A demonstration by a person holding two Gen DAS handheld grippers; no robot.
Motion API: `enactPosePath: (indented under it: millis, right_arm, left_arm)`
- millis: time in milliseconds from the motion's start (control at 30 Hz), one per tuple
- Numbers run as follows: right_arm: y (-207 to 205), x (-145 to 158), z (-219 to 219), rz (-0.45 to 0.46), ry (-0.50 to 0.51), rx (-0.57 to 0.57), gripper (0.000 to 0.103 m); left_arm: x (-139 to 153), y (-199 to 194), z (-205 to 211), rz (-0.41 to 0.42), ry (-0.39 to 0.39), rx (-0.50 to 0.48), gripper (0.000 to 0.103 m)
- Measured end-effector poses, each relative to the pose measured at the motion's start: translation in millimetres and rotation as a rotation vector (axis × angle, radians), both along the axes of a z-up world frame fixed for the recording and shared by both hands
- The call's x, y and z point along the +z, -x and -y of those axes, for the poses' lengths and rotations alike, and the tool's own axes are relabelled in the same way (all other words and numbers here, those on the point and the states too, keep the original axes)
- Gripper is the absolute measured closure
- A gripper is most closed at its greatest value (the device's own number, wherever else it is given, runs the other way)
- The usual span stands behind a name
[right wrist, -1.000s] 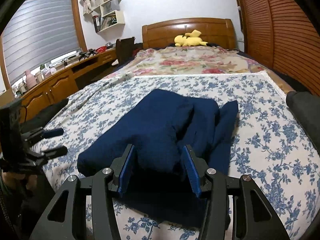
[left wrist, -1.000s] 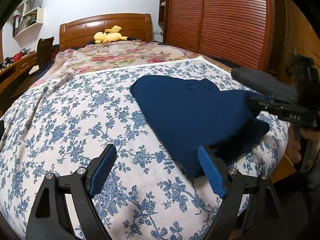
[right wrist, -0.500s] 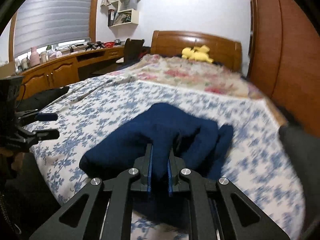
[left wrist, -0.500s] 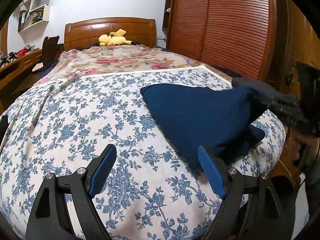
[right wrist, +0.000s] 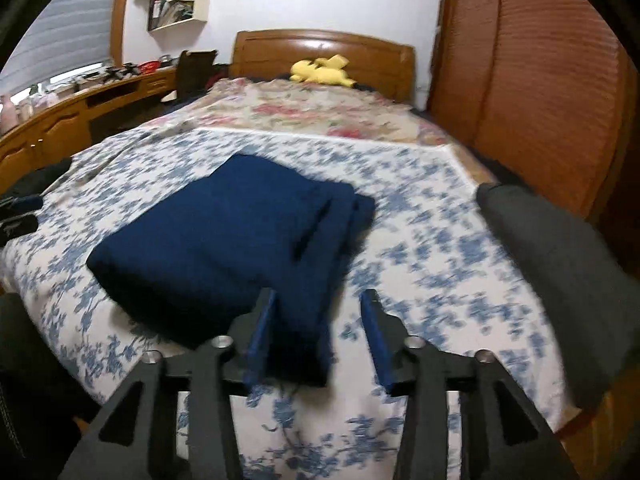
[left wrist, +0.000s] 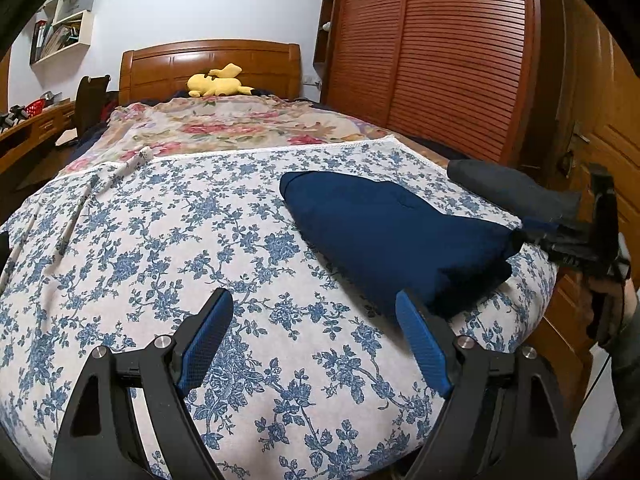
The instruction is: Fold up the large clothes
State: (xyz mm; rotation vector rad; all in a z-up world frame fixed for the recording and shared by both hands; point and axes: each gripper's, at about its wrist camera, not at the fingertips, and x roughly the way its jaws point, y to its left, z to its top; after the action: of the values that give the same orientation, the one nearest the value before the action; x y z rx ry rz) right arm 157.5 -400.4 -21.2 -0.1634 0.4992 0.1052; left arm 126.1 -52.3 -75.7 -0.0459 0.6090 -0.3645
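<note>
Folded garment (right wrist: 236,236) is laid on bedsheet (left wrist: 160,248), nr foot of bed. Second garment (right wrist: 560,264) is placed to its right at bed edge. Plush toy (left wrist: 218,82) is set behind, by headboard (left wrist: 212,60); desk (right wrist: 52,128) is found left.
</note>
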Motion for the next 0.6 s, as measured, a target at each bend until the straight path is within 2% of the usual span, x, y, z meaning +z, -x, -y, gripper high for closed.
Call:
enactPosePath:
  millis: [133, 233, 433, 533, 600]
  right_arm:
    - [10, 26, -14, 0.039, -0.018, 0.06, 0.056]
    - [1, 31, -31, 0.027, -0.022, 0.121, 0.056]
    - [-26, 1, -50, -0.069, -0.034, 0.196, 0.056]
    - [-45, -26, -49, -0.168, 0.002, 0.157, 0.056]
    - [-51, -46, -45, -0.196, 0.005, 0.136, 0.056]
  left_arm:
    - [0, 0, 0, 0.0, -0.002, -0.001, 0.019]
    - [0, 0, 0, -0.003, -0.008, 0.001, 0.019]
    - [-1, 0, 0, -0.004, -0.013, 0.0, 0.019]
    - [-3, -4, 3, -0.004, -0.025, -0.008, 0.019]
    - [-5, -9, 8, 0.008, -0.042, -0.017, 0.019]
